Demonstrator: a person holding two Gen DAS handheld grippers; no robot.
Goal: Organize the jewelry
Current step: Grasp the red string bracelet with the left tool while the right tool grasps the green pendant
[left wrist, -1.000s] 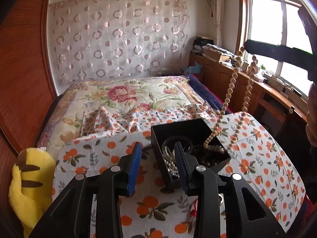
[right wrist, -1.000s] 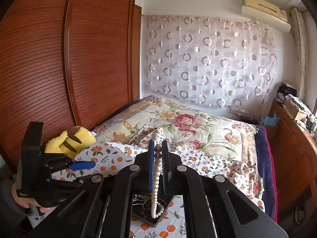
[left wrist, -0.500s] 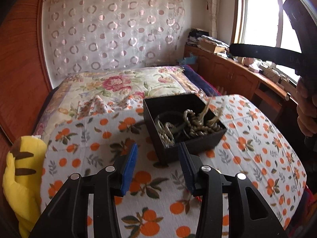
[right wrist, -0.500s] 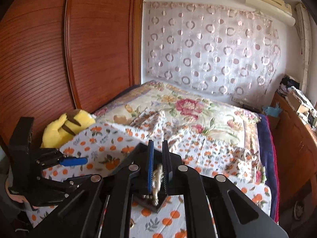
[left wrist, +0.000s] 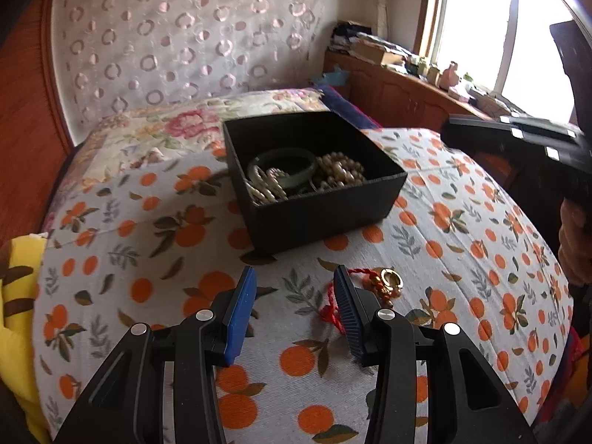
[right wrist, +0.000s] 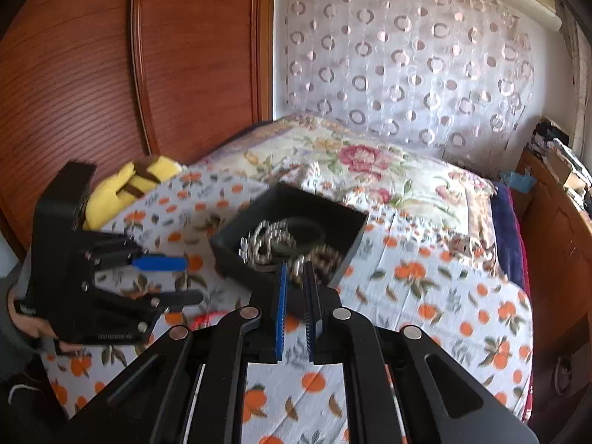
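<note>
Two blue-padded fingers of the left gripper (left wrist: 294,288) stand wide apart in the left wrist view, holding nothing, low over a table cloth (left wrist: 462,244) printed with oranges and leaves. Just ahead of the right-hand finger lies a red cord bracelet (left wrist: 335,305) with a gold ring charm (left wrist: 391,281) at its far end; the cord's near loop runs up against the inner side of that finger, though whether it touches cannot be told. Farther on sits an open black box (left wrist: 318,214), and in it rest a green bangle (left wrist: 283,165), a white pearl strand (left wrist: 264,188) piled at the near left corner, and a beige bead necklace (left wrist: 338,172) heaped to the right of the bangle. A yellow plush toy (left wrist: 16,296) shows at the left edge, and the dark body of the other tool reaches in from the right. Behind the cloth lies a floral quilt (left wrist: 177,125). In the right wrist view, the right gripper (right wrist: 296,288) has its pads close together with a narrow slit between them and nothing caught there. Its tips sit over the near rim of the black box (right wrist: 236,255), where the bangle (right wrist: 307,231) and tangled bead strands (right wrist: 266,240) are blurred. The left gripper (right wrist: 174,281) appears at the left, fingers spread, above a glimpse of red cord (right wrist: 201,321).
</note>
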